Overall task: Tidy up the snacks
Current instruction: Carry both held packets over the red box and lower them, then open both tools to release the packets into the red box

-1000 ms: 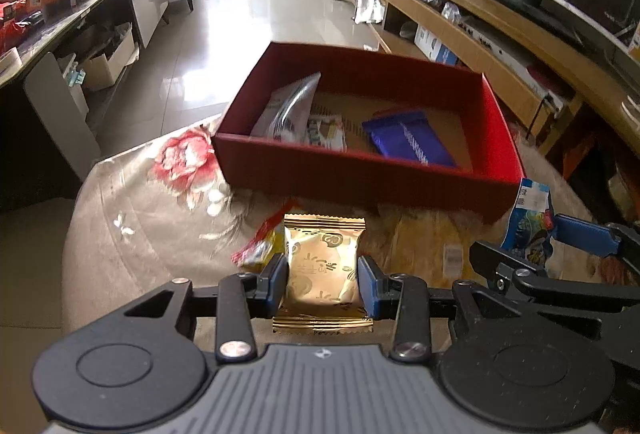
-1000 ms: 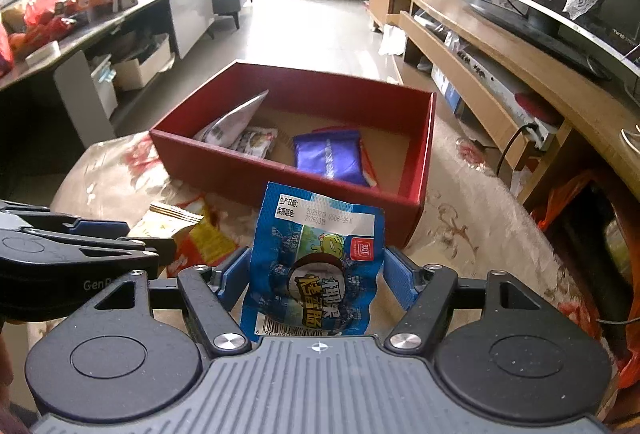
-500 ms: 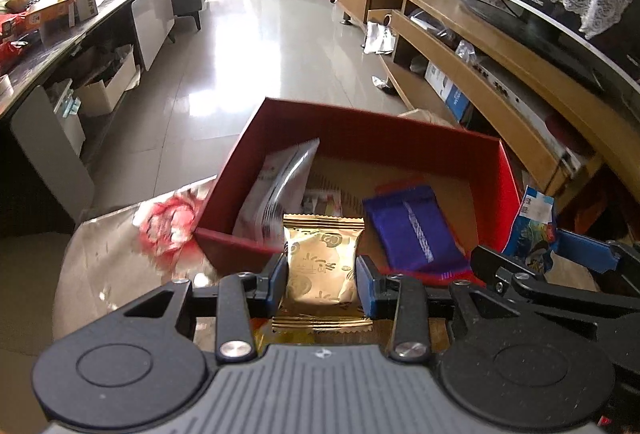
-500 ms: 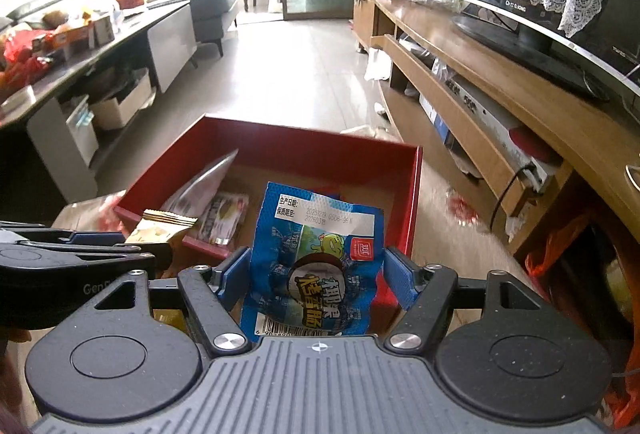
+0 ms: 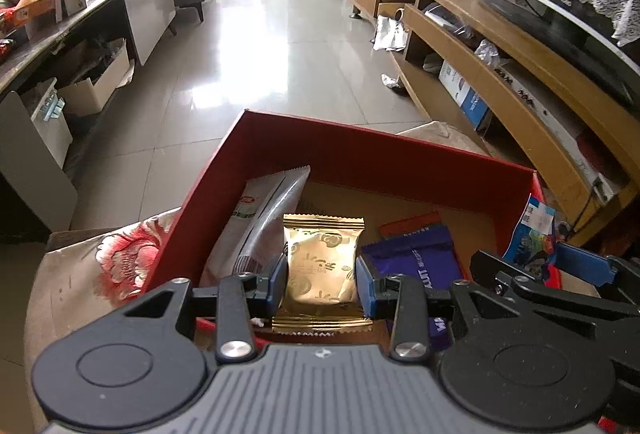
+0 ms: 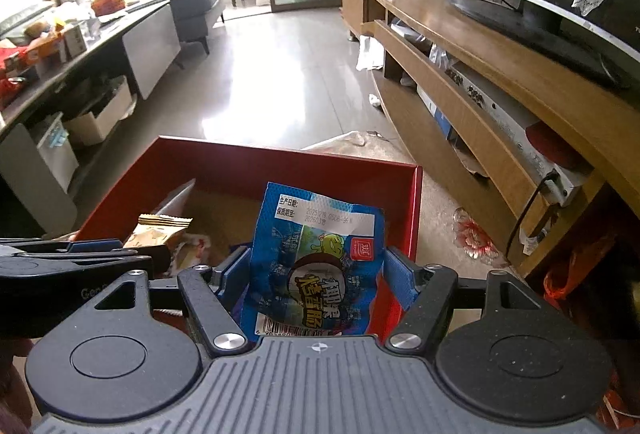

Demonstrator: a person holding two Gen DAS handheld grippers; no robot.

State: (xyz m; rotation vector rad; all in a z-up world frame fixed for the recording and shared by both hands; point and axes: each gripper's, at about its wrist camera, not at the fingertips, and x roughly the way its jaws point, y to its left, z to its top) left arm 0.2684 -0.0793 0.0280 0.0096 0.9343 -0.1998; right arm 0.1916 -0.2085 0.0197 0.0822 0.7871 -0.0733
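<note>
both grippers are up over the red box (image 5: 400, 158) right now. left gripper (image 5: 321, 284) has its jaws pinching a gold packet (image 5: 322, 266) by the sides, packet upright, hanging above the near left part of the box. below it in the box there's a silver pouch (image 5: 260, 222) leaning on the left wall and a purple packet (image 5: 416, 262) lying flat just to the right, with something orange poking out behind it. right gripper (image 6: 316, 272) is clamped on a blue packet (image 6: 316, 258), also upright, date label on top, over the near right corner of the box. the 2 grippers sit side by side, each one showing at the edge of the other's view. box sits on a floral cloth (image 5: 120, 254) and a tv stand (image 6: 500, 102) runs along the right.
</note>
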